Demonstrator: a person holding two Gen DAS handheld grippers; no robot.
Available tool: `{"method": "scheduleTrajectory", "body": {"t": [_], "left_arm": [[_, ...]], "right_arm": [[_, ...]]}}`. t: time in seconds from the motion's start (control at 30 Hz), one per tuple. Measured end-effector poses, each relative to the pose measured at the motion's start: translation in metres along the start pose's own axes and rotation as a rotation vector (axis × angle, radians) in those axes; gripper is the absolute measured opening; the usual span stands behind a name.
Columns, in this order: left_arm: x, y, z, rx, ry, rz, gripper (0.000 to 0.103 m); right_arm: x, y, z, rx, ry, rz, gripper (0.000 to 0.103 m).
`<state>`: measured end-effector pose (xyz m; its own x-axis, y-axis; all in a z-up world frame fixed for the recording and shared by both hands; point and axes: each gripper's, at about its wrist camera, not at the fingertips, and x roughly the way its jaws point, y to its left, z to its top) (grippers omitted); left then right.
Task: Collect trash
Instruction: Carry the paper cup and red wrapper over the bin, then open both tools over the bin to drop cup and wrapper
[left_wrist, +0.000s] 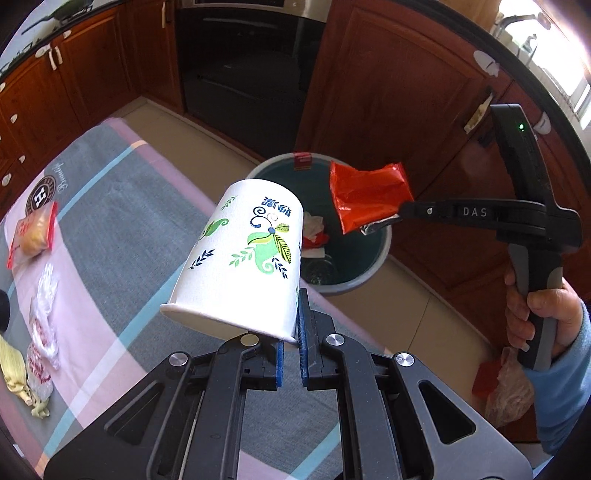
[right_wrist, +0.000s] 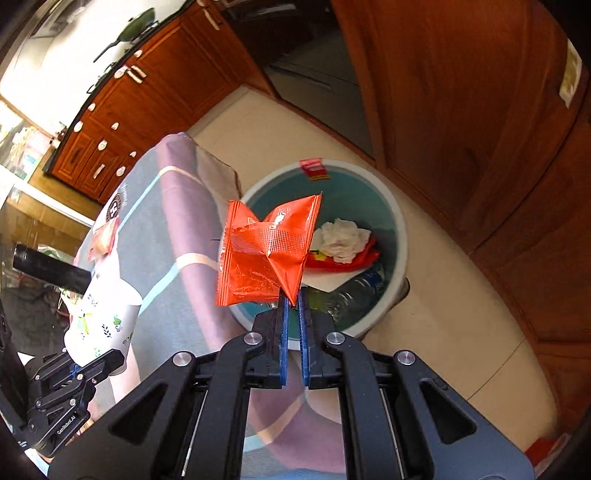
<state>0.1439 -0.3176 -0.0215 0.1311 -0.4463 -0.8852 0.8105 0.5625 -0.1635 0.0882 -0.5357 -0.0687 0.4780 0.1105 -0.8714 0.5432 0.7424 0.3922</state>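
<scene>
My left gripper (left_wrist: 292, 325) is shut on the rim of a white paper cup (left_wrist: 240, 258) with green and blue leaf print, held tilted over the table's edge. The same cup (right_wrist: 105, 314) shows at the lower left of the right wrist view. My right gripper (right_wrist: 293, 302) is shut on a crumpled orange-red wrapper (right_wrist: 266, 251), which hangs over a teal trash bin (right_wrist: 397, 236). In the left wrist view that wrapper (left_wrist: 365, 195) hovers above the bin (left_wrist: 382, 251). Tissue, red packaging and a plastic bottle lie inside the bin.
A table with a striped cloth (left_wrist: 110, 221) carries a snack packet (left_wrist: 33, 232), clear plastic wrap (left_wrist: 44, 314) and a pale yellow husk (left_wrist: 14, 373). Wooden cabinets (left_wrist: 388, 92) and a dark oven (left_wrist: 243, 66) ring the tiled floor. A person's hand (left_wrist: 532, 314) grips the right handle.
</scene>
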Motion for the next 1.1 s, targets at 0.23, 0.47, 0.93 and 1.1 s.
{"method": "scheduleTrajectory", "body": {"t": [0.23, 0.47, 0.93, 1.1], "left_arm": [[0.039, -0.023, 0.032, 0.042, 0.030, -0.048, 0.007], [0.063, -0.030, 0.044, 0.052, 0.059, -0.073, 0.007], [0.096, -0.032, 0.053, 0.041, 0.091, -0.099, 0.010], [0.087, -0.031, 0.056, 0.044, 0.020, -0.045, 0.072]], "right_arm": [[0.014, -0.020, 0.009, 0.020, 0.039, -0.030, 0.014], [0.025, -0.023, 0.019, 0.029, 0.046, -0.028, 0.048], [0.026, -0.036, 0.025, 0.071, 0.048, -0.070, 0.078], [0.021, -0.038, 0.026, 0.079, 0.042, -0.084, 0.078]]}}
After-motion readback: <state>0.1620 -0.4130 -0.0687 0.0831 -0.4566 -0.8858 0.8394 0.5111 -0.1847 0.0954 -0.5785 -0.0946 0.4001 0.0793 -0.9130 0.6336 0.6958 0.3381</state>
